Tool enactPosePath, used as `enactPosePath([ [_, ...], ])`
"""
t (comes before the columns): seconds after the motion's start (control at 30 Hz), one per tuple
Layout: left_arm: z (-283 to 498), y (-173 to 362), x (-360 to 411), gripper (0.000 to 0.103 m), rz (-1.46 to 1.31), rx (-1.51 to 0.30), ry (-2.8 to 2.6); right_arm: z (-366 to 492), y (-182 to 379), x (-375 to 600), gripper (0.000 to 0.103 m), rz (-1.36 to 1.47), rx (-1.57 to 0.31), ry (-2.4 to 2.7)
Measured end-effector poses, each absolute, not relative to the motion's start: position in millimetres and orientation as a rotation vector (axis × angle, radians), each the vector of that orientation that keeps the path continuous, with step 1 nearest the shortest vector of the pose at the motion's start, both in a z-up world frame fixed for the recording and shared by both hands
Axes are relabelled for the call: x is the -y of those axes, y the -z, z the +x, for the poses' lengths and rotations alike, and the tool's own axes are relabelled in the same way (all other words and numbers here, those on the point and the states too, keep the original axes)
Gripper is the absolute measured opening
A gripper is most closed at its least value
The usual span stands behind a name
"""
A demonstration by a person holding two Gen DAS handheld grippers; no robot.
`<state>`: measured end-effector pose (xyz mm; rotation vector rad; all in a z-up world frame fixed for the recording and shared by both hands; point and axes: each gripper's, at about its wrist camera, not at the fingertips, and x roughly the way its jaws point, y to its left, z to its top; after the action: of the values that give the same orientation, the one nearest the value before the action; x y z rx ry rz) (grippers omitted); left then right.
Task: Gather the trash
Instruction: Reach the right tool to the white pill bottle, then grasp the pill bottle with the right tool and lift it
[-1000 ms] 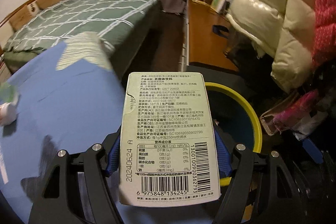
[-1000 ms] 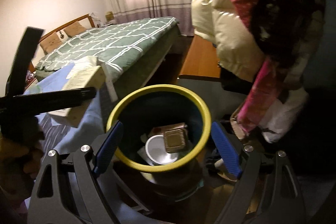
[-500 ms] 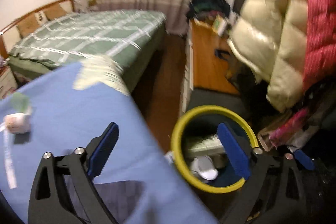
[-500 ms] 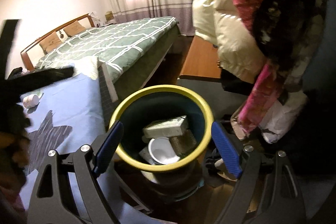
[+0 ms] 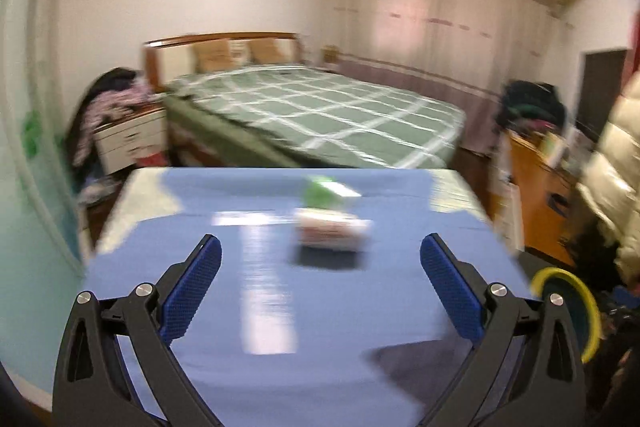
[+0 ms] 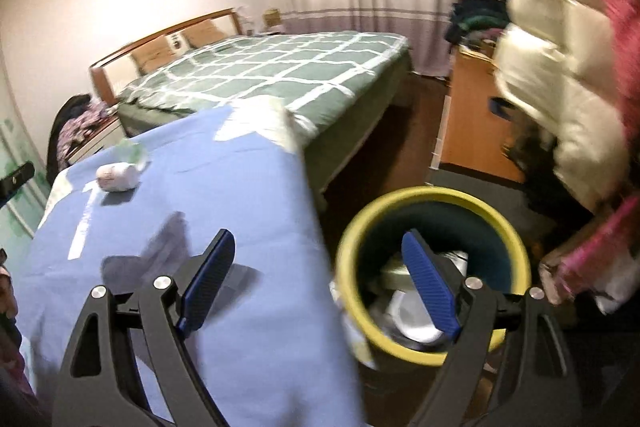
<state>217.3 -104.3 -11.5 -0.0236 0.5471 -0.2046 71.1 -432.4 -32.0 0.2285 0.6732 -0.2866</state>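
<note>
My left gripper (image 5: 320,259) is open and empty over the blue table cloth (image 5: 280,367). Ahead of it lies a small white container (image 5: 332,233) with a green scrap (image 5: 320,189) behind it and a white strip (image 5: 266,291) to its left; all are blurred. My right gripper (image 6: 318,259) is open and empty, straddling the table edge and the yellow-rimmed trash bin (image 6: 434,201). The bin holds a pale box and a white cup. The white container also shows in the right wrist view (image 6: 117,177), far left on the cloth (image 6: 224,187).
The bin stands on the floor right of the table, also at the left wrist view's right edge (image 5: 588,311). A bed with a green checked cover (image 5: 320,107) lies behind the table. A wooden desk (image 6: 472,123) and hanging puffy coats (image 6: 560,75) are on the right.
My left gripper let go of the drink box, which dropped into the bin, then swung left to face the table. My right gripper shifted left from over the bin.
</note>
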Motion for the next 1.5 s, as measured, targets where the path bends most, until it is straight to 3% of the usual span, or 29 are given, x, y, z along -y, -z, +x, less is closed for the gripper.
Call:
enactPosePath([
  [0.2, 240, 36, 2, 0.098, -0.089, -0.533, -0.014, 133, 26, 366, 0.081, 0.203, -0.681, 0.174],
  [0.43, 242, 59, -61, 0.098, -0.187, -0.539, -0.114, 214, 34, 278, 0.081, 0.192, -0.719, 0.030],
  [1.07, 233, 70, -56, 0.098, -0.261, -0.582, -0.118, 345, 78, 195, 0.093, 0.196, -0.815, 0.150],
  [1.23, 235, 72, -52, 0.098, -0.259, -0.595, -0.108, 359, 90, 194, 0.093, 0.197, -0.848, 0.183],
  [1.27, 235, 72, -52, 0.098, -0.259, -0.596, -0.106, 361, 92, 194, 0.091, 0.197, -0.852, 0.187],
  [1.3, 236, 72, -51, 0.098, -0.259, -0.598, -0.104, 362, 94, 195, 0.083, 0.195, -0.856, 0.188],
  [1.5, 237, 74, -46, 0.098, -0.248, -0.610, -0.090, 347, 93, 202, 0.082, 0.202, -0.846, 0.154],
])
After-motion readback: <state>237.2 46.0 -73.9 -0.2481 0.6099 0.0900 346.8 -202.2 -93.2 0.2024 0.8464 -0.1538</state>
